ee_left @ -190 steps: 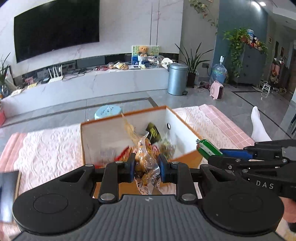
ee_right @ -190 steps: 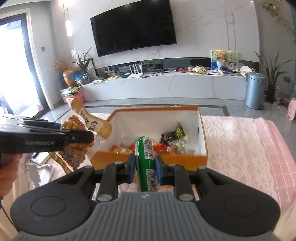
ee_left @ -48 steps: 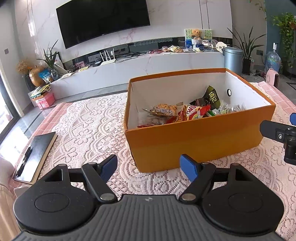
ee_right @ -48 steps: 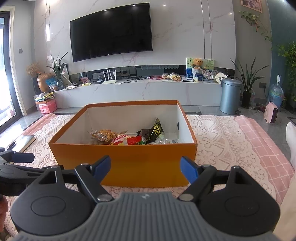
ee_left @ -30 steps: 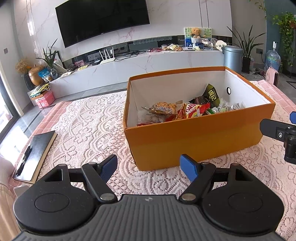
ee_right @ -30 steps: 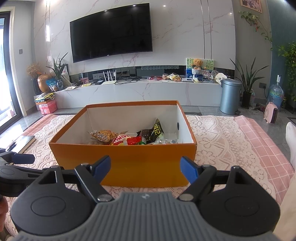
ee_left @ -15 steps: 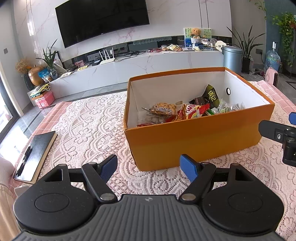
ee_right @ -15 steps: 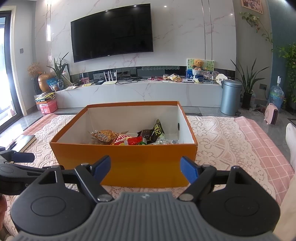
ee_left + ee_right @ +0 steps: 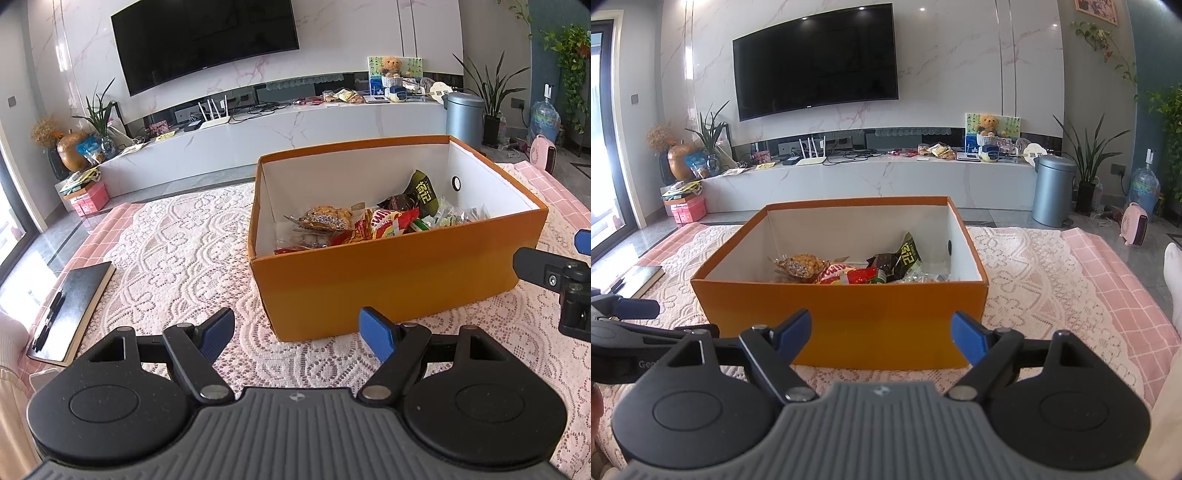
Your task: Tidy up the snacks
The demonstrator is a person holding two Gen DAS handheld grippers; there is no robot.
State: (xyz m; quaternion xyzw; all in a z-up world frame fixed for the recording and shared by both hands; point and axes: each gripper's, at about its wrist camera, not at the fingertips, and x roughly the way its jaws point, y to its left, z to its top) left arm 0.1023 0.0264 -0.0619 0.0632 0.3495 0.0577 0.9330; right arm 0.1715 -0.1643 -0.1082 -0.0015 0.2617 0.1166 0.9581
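Observation:
An orange cardboard box (image 9: 399, 273) with a white inside stands on the lace-covered table, also in the right wrist view (image 9: 886, 317). Inside lie several snack packets (image 9: 373, 221), among them a red packet (image 9: 849, 276), a dark packet (image 9: 905, 258) and a clear bag of brown snacks (image 9: 801, 264). My left gripper (image 9: 297, 332) is open and empty, held in front of the box's near left corner. My right gripper (image 9: 881, 334) is open and empty, in front of the box's near wall. The right gripper's body shows at the right edge of the left wrist view (image 9: 554, 277).
A black notebook with a pen (image 9: 70, 306) lies at the table's left edge. White lace cloth (image 9: 177, 251) over pink checked cloth covers the table. A white-socked foot (image 9: 1172, 280) rests at the far right. A TV wall, bench and grey bin (image 9: 1052, 188) stand behind.
Both grippers held snacks over the box 6.3 s ago; they are now open, empty and drawn back in front of it. Over the last second nothing has visibly moved.

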